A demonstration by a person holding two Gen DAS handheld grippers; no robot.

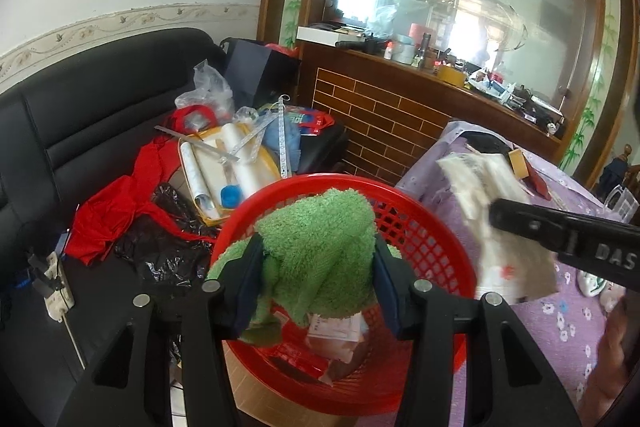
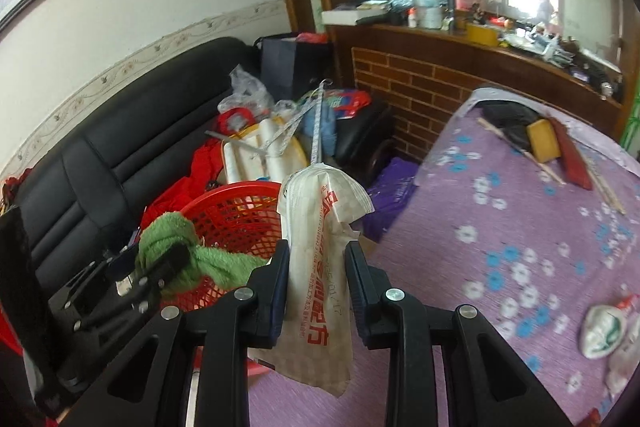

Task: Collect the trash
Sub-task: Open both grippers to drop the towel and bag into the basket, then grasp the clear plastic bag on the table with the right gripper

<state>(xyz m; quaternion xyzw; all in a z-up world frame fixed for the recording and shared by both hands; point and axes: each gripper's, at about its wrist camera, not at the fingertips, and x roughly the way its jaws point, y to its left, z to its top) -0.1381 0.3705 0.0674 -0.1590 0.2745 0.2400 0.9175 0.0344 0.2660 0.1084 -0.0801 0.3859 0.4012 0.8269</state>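
The left hand-held gripper [image 1: 318,283] is clamped on a green cloth [image 1: 324,239] above the red basket [image 1: 436,247], which already contains wrappers. The right hand-held gripper [image 2: 316,291] pinches a white wrapper [image 2: 320,247] with red print, held just right of the basket [image 2: 236,211] at the near edge of the table [image 2: 520,247].

The wrapper hangs limp and long; released too early, it would likely fall on the floor between basket and table. The two grippers are close, so crossing over the rim risks a knock. More crumpled trash [image 2: 604,331] lies at the table's near right. A cluttered sofa [image 1: 80,115] stands behind, far left.
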